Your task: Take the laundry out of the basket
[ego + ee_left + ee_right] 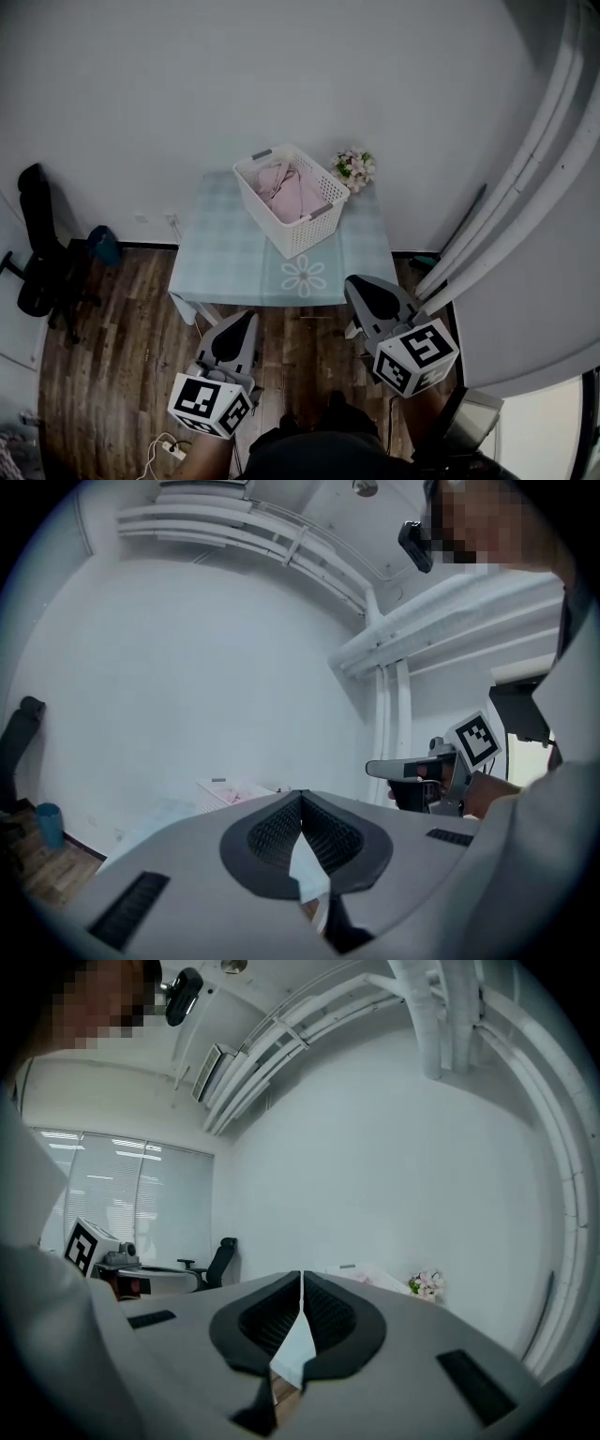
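Left gripper (pixel 246 319) and right gripper (pixel 352 283) had jaws together, empty; laundry (pixel 286 190) in the basket (pixel 314 227) looked soft, light, probably best pinched at a top fold.

Grey left gripper (pixel 250 316) and right gripper (pixel 355 282), black pads (pixel 272 832); 2 black-and-white marker cubes (pixel 211 405); white sleeves (pixel 553 855)

Left tongs (pixel 247 316) and right tongs (pixel 353 282) low in frame, tips together, both over wood floor (pixel 117 361) on the near side of the table (pixel 220 258) (pale checked cloth, flower print at the near edge). White basket (pixel 311 228) sits on the table ahead of both tongs, well apart from them, with pink laundry (pixel 286 190) inside. Flowers (pixel 354 168) just beyond the basket, ahead of the right tongs. Black office chair (pixel 42 253) and blue bin (pixel 103 246) far left of the left tongs.
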A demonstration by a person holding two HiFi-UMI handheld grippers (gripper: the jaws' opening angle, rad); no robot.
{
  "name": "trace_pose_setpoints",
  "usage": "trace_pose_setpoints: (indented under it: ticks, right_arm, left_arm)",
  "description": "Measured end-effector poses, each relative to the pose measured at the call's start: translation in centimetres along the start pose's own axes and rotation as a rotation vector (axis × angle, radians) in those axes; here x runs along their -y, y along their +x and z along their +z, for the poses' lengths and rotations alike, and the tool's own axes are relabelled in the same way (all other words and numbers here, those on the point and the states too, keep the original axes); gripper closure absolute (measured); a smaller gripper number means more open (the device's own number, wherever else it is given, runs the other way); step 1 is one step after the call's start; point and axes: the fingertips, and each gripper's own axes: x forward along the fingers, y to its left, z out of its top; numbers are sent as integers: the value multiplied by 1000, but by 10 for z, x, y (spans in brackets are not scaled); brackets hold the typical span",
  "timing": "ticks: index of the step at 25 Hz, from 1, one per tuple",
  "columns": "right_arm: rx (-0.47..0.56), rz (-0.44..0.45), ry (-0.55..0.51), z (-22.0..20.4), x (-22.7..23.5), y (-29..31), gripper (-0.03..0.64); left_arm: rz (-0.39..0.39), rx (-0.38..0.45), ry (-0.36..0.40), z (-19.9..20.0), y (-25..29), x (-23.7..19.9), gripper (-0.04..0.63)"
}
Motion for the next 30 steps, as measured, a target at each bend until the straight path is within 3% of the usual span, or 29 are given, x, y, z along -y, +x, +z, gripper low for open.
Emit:
trace_pose_setpoints:
  ticks: [8, 13, 17, 21, 26, 30]
  right_arm:
    - [-4, 50, 14, 6, 55, 68, 598]
    - [16, 80, 7, 25, 107, 112, 593]
    - [-5, 151, -17, 35, 137, 143, 480]
    - [-31, 187, -18, 37, 168, 174, 423]
    - [-131, 250, 4, 12, 182, 225, 300]
    - [-214, 251, -23, -5, 183, 264, 209]
  left_arm:
    - [98, 5, -4, 9, 70, -42, 585]
    - [145, 14, 35, 31, 130, -54, 584]
    - [189, 15, 52, 44, 168, -60, 584]
    - [228, -1, 57, 47, 199, -70, 584]
    - [274, -36, 58, 43, 222, -102, 584]
    - [290, -49, 41, 41, 231, -131, 584]
